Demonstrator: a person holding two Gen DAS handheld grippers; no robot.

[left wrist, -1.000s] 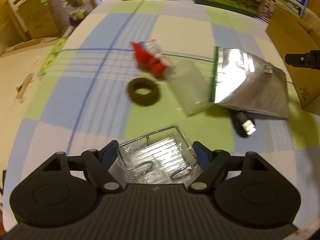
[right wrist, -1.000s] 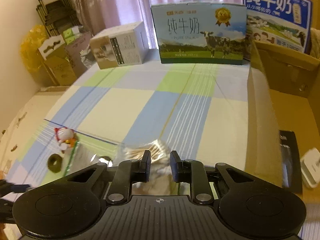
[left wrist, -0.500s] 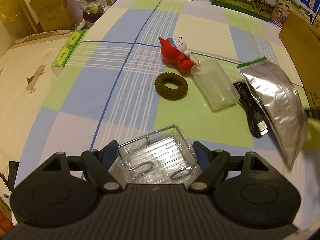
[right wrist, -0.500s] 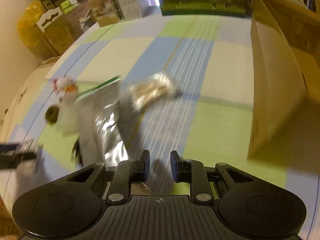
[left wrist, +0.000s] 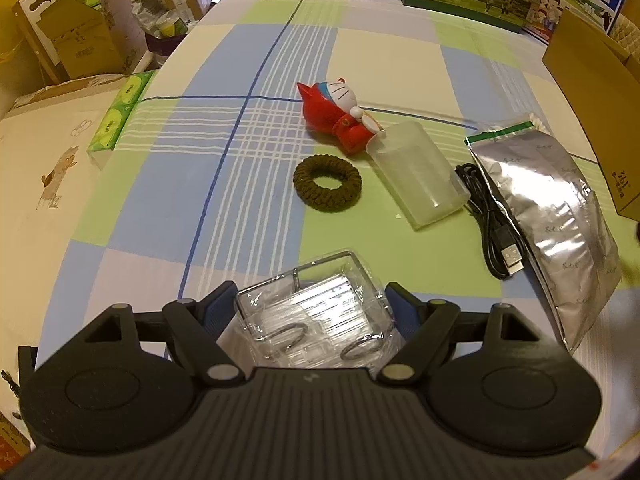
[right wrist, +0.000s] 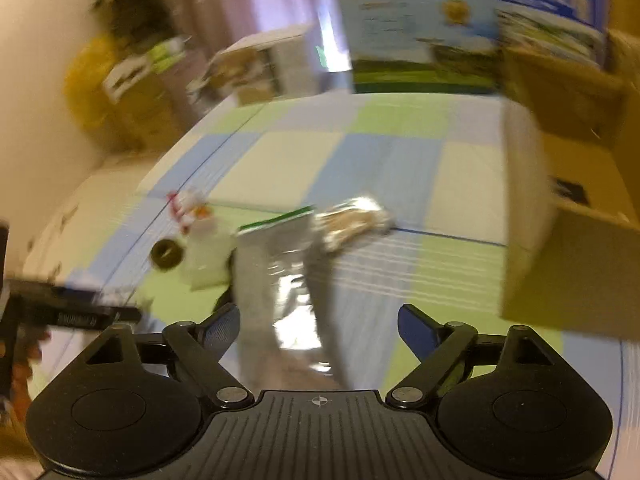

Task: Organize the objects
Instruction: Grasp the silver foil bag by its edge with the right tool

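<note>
We hold the left gripper (left wrist: 310,312) low over the checked cloth (left wrist: 248,184), its fingers (left wrist: 218,308) clamped on a clear plastic box (left wrist: 312,320) that has two metal rings inside. Ahead of it on the cloth lie a brown braided ring (left wrist: 327,182), a red cat figure (left wrist: 334,114) on its side, and a frosted plastic cup (left wrist: 418,176) tipped over with its rim touching the figure. Just beside the cup lies a black USB cable (left wrist: 490,216), and beside that a silver foil pouch (left wrist: 556,220) with a green top edge. A cardboard box (left wrist: 592,92) stands at the right edge of the cloth.

Our right gripper (right wrist: 318,328) hangs above the pouch, fingers (right wrist: 416,332) wide apart and empty. That view is blurred; a small foil packet (right wrist: 352,226) shows just beyond the pouch.
</note>
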